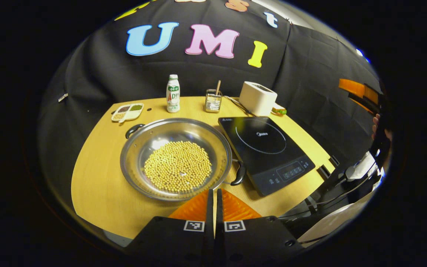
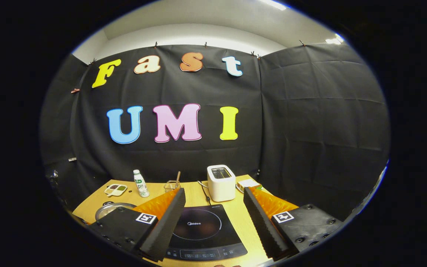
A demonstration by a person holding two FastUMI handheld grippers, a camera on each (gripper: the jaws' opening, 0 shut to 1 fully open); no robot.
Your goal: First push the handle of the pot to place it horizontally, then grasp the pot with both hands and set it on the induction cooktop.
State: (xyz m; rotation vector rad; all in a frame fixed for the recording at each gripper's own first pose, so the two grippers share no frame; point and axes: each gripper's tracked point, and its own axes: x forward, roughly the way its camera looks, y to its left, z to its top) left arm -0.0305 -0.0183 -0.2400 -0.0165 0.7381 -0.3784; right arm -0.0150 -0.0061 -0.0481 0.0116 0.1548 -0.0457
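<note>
A wide steel pot (image 1: 176, 159) holding yellow beans sits on the wooden table (image 1: 98, 185), left of the black induction cooktop (image 1: 265, 148). Its two black handles lie on a diagonal: one handle (image 1: 133, 129) at the far left, the other handle (image 1: 239, 174) at the near right, close to the cooktop's edge. My left gripper (image 1: 214, 192) hovers just before the pot's near rim, shut with nothing between its fingers. My right gripper (image 2: 213, 207) is held open above the cooktop (image 2: 198, 226), with the pot's rim (image 2: 111, 209) to its left. It shows far off at the right as the right gripper (image 1: 361, 92).
Along the back of the table stand a white bottle (image 1: 173, 93), a small wire holder (image 1: 213, 101), a white toaster (image 1: 258, 98) and a divided snack tray (image 1: 127, 112). Black equipment and cables (image 1: 347, 185) lie off the table's right edge.
</note>
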